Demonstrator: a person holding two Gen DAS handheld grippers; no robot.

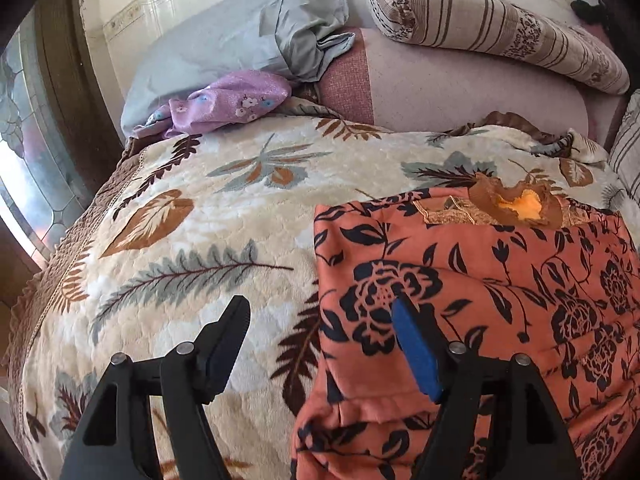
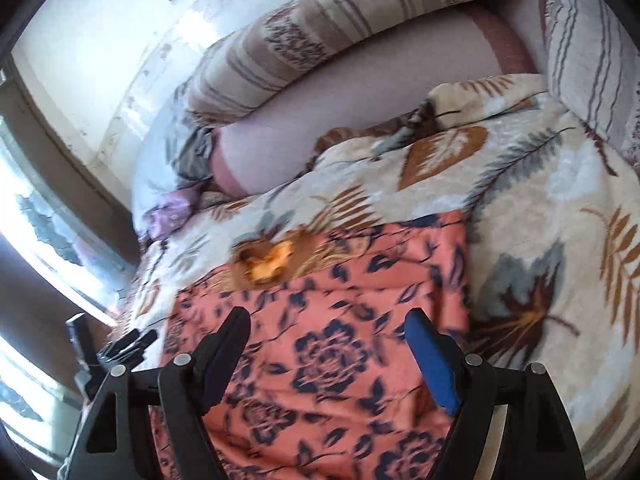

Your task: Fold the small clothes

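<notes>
The salmon-orange garment printed with dark navy flowers (image 1: pixel 480 280) lies folded on the cream quilted blanket with brown and grey leaf motifs (image 1: pixel 200 220). In the left wrist view it fills the lower right of the frame, its left edge running down the middle. The left gripper (image 1: pixel 320 312) stands with jaws apart and nothing between them: its black finger (image 1: pixel 224 340) is over bare blanket at lower left, while the finger with the blue pad (image 1: pixel 416 352) is over the garment's left margin. Whether that pad touches the cloth cannot be told. A brown and gold embroidered neckline with a yellow patch (image 1: pixel 516 204) shows at the garment's upper edge, right of centre.

In the right wrist view, which is blurred, the same garment (image 2: pixel 320 320) occupies the lower centre. The right gripper (image 2: pixel 328 316) is spread wide and empty, both fingers above the cloth; the blue pad (image 2: pixel 432 360) sits near the garment's right edge.

Along the top of the left view lie a grey-blue pillow (image 1: pixel 224 52), a crumpled lilac floral cloth (image 1: pixel 228 104) and a striped beige bolster with brown flower bands (image 1: pixel 492 28).
</notes>
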